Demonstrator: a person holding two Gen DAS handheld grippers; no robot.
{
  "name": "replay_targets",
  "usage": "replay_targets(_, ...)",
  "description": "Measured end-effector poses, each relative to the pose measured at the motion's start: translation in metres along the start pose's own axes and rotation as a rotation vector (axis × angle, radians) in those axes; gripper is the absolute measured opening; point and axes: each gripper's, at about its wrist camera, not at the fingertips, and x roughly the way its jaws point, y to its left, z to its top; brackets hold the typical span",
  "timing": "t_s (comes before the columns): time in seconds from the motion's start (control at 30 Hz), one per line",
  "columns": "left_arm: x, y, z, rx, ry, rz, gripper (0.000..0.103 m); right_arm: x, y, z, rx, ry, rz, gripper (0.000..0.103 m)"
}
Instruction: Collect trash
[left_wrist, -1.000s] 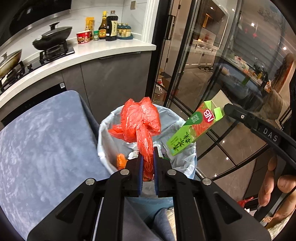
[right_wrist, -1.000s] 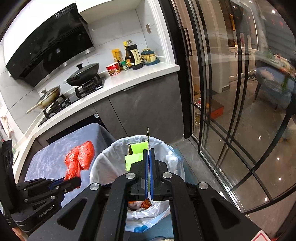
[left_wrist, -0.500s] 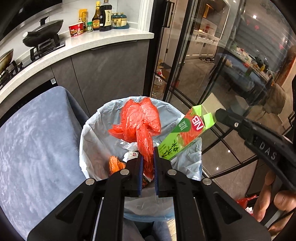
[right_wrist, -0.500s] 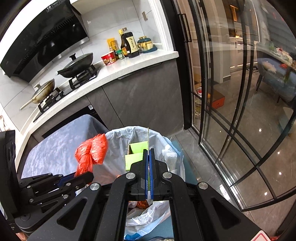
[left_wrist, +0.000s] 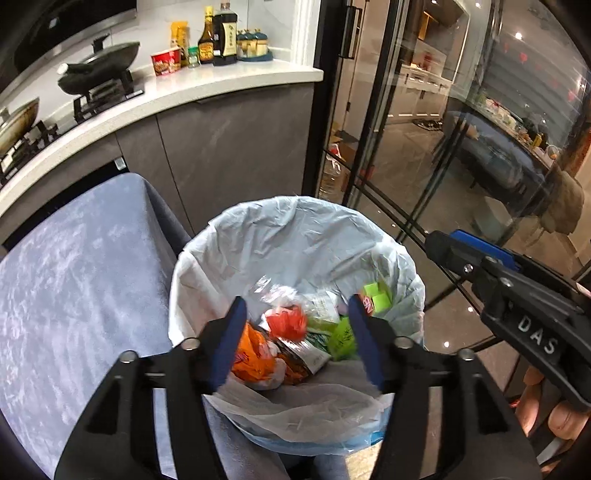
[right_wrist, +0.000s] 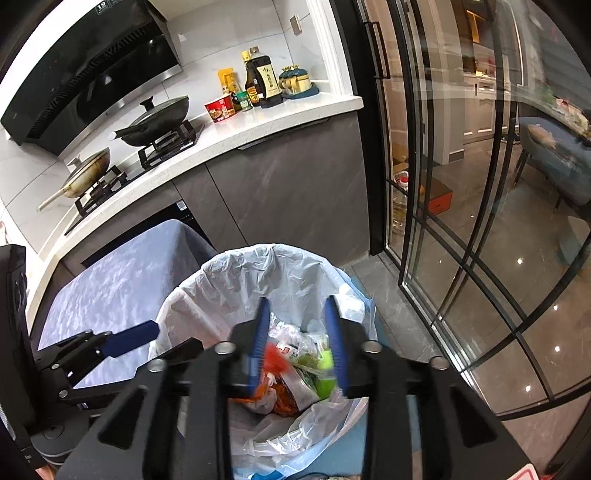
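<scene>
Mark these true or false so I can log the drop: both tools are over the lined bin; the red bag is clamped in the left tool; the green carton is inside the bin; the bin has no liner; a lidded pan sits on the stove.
1. Both tools are over the bin: true. The left tool and the right tool are above the bin, jaws opening.
2. The left tool clamps the red bag: false. The red bag is down among the trash, free of the pads.
3. The green carton is inside the bin: true.
4. The bin has no liner: false. A pale plastic liner covers its rim.
5. A lidded pan sits on the stove: true.
</scene>
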Motion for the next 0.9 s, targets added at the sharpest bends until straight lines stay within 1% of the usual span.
replay_targets(0.07,-0.001,0.001,0.0,-0.003,-0.001,0.006,0.057,-0.002,0.001,-0.001,-0.004,-0.002,-0.001,0.034)
replay_targets(0.2,-0.004,0.007,-0.002,-0.019,-0.001,0.016,0.058,-0.008,0.006,-0.002,-0.021,-0.009,-0.007,0.045)
replay_targets(0.27,-0.008,0.009,-0.004,-0.026,-0.007,0.025,0.066,-0.012,0.009,-0.005,-0.027,-0.015,-0.01,0.047)
replay_targets(0.33,-0.013,0.011,-0.006,-0.03,-0.018,0.033,0.067,-0.016,0.014,-0.007,-0.037,-0.014,-0.01,0.049)
replay_targets(0.4,-0.017,0.012,-0.009,-0.034,-0.018,0.043,0.067,-0.021,0.016,-0.009,-0.044,-0.013,-0.014,0.053)
replay_targets(0.5,-0.023,0.015,-0.013,-0.045,-0.018,0.059,0.067,-0.026,0.02,-0.012,-0.054,-0.01,-0.013,0.056)
replay_targets(0.63,-0.031,0.02,-0.019,-0.059,-0.018,0.081,0.07,-0.035,0.028,-0.019,-0.076,-0.006,-0.015,0.059)
replay_targets(0.7,-0.037,0.021,-0.024,-0.064,-0.018,0.097,0.072,-0.039,0.031,-0.022,-0.081,-0.005,-0.016,0.062)
replay_targets(0.77,-0.043,0.021,-0.028,-0.066,-0.021,0.113,0.077,-0.045,0.033,-0.026,-0.088,-0.007,-0.022,0.064)
replay_targets(0.9,-0.056,0.022,-0.037,-0.062,-0.026,0.142,0.08,-0.055,0.039,-0.031,-0.107,-0.004,-0.034,0.068)
